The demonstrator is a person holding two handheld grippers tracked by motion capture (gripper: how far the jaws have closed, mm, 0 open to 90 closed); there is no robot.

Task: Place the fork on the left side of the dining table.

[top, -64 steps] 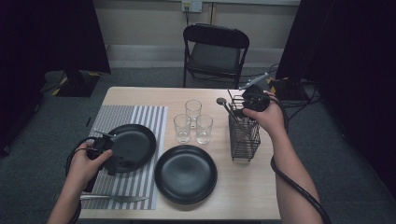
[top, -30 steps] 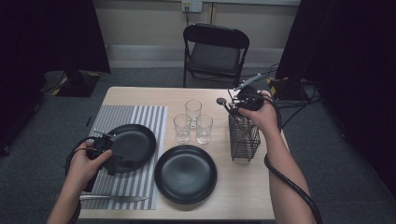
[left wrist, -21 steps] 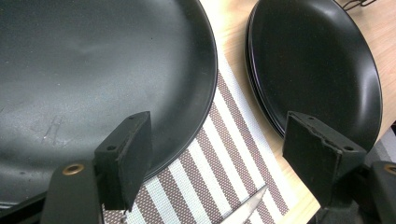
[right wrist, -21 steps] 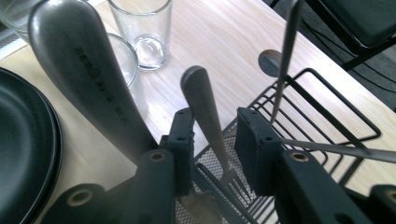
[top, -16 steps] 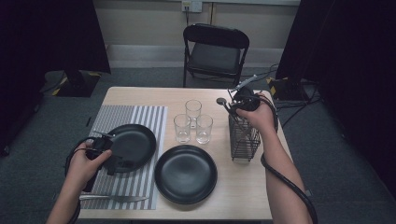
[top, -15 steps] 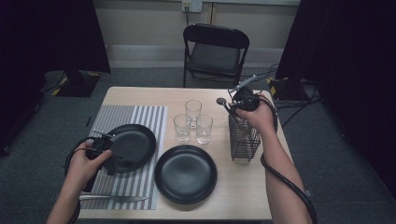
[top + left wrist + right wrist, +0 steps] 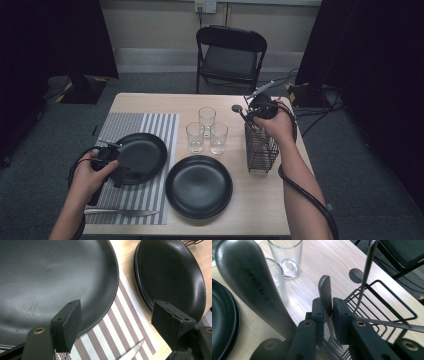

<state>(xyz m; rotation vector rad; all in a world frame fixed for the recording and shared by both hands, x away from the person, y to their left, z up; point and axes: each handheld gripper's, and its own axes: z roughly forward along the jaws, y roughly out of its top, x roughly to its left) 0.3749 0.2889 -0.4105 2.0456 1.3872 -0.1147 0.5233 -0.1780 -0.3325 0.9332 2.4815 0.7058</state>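
left gripper: jaws apart, empty, above round black plate rim on striped placemat | right gripper: just been closing, clamped on flat grey metal cutlery handle upright between pads, over black wire caddy

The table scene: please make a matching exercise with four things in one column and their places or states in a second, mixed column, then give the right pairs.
Things:
1. knife
2. wire caddy
3. left gripper
4. utensil handle

Places or states:
A. clamped between the jaws of the right gripper
B. lying on the striped placemat, near the table's front edge
C. open, above a black plate's rim
D. standing right of the three glasses

Pairs: 1-B, 2-D, 3-C, 4-A
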